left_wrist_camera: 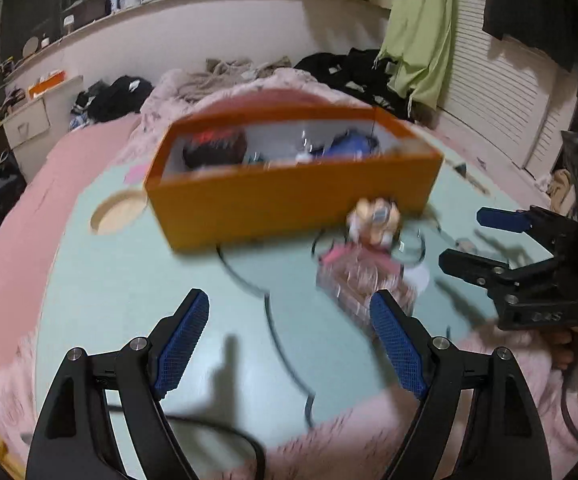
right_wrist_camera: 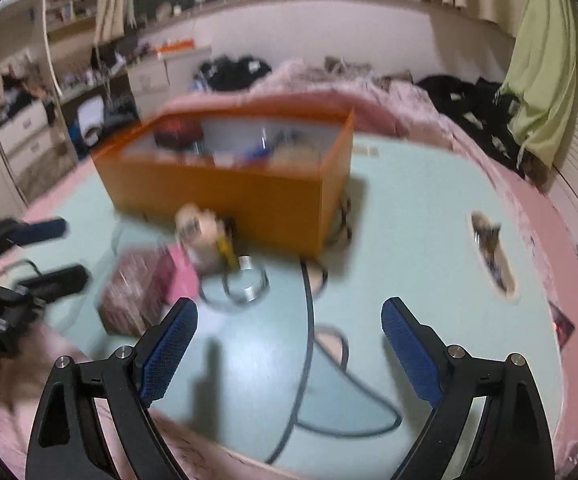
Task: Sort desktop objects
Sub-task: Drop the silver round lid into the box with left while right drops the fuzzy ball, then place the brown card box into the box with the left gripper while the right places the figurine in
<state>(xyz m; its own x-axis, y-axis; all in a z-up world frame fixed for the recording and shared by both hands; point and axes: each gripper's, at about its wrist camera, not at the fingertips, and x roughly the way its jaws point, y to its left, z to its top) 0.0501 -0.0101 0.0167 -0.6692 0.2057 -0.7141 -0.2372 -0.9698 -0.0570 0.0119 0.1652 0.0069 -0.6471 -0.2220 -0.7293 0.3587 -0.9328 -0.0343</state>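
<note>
while both tilt down over the mint table (left_wrist_camera: 129, 280), each hand-held gripper gapes wide, holding nothing.

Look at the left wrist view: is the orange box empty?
No. The orange box already holds several blurred items, dark, red and blue among them.

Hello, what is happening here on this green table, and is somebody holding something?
A person holds a gripper in each hand over the green table, sorting small things. Both the left gripper and the right gripper are open and empty. An orange box already holds several items. A small figurine, a clear packet with pink parts and a black cable lie outside it. The pictures are blurred.
</note>
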